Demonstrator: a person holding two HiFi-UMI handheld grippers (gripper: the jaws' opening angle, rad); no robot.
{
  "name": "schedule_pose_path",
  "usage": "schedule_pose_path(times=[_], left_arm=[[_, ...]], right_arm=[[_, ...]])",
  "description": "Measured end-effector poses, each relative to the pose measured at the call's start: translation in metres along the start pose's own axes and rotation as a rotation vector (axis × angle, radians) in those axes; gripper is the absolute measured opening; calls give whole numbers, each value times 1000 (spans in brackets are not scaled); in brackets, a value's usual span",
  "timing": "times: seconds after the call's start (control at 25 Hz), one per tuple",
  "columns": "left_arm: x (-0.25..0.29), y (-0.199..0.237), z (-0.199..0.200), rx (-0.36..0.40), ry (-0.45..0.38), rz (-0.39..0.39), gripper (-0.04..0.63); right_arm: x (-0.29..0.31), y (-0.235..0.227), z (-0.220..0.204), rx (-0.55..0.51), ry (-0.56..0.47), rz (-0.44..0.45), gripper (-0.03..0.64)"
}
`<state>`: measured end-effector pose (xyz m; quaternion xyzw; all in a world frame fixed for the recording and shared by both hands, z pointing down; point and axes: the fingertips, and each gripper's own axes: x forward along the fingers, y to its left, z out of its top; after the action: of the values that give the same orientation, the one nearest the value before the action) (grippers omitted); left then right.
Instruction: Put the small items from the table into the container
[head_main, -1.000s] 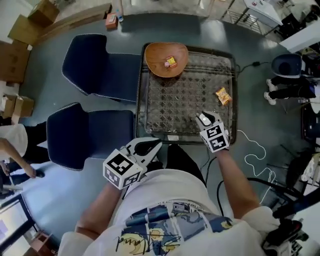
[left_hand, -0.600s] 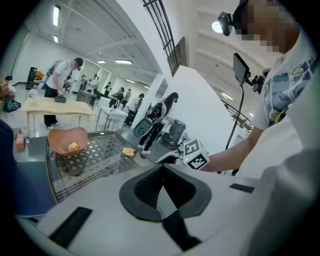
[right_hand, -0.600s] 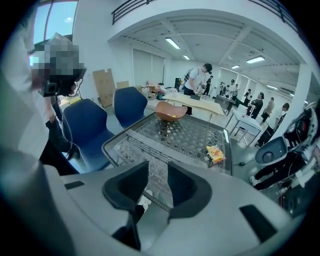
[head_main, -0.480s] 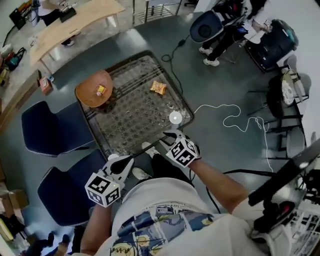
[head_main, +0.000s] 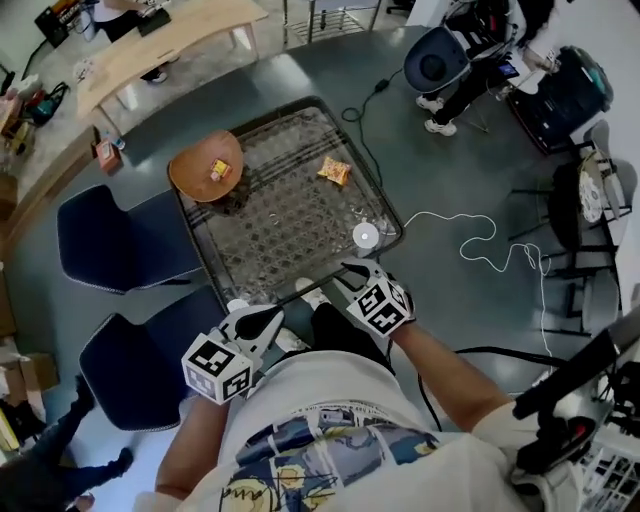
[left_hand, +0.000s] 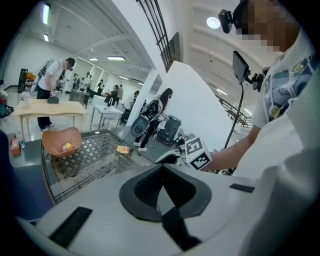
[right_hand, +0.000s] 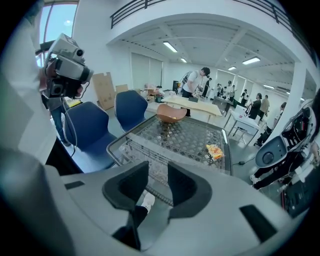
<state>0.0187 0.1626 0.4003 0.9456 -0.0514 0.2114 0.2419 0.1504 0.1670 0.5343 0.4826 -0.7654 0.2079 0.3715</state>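
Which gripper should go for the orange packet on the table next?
Right: the right gripper is open, empty and nearer the orange packet; the left gripper is shut and farther away.

Left hand-held gripper (head_main: 280, 314): jaws meet at the tips. To its right, the right hand-held gripper (head_main: 345, 271): jaws stand apart.

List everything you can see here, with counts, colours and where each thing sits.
table: one, dark frame with a patterned top, in front of the person
bowl: one, brown wood, table's far left corner
small item: one, yellow and red, inside the bowl
snack packet: one, orange-yellow, table's far right side, apart from the bowl
chairs: two, dark blue, left of the table
cable: one, white, floor right of the table
desk: one, light wood, beyond the table
left gripper: one, white, jaws together, empty
right gripper: one, white, jaws apart, empty
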Motion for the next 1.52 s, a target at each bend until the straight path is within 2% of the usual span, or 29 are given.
schedule_pose_path(times=[0.32, 0.6, 0.88, 1.12, 1.24, 1.52], left_arm=[[2, 0, 4, -43, 0, 50, 8], [20, 18, 33, -99, -14, 106, 8], [30, 40, 38, -150, -20, 172, 8], [46, 52, 51, -204, -33, 237, 9], [45, 67, 55, -229, -36, 267, 8], [45, 87, 51, -285, -39, 315, 8]], right_arm=[[4, -19, 9, -34, -16, 24, 126], [34, -92, 22, -59, 0, 17, 126], [91, -175, 31, -63, 10, -37, 127], [142, -238, 19, -90, 103, -42, 170], [171, -260, 14, -60, 144, -33, 179], [215, -279, -2, -61, 238, 33, 179]])
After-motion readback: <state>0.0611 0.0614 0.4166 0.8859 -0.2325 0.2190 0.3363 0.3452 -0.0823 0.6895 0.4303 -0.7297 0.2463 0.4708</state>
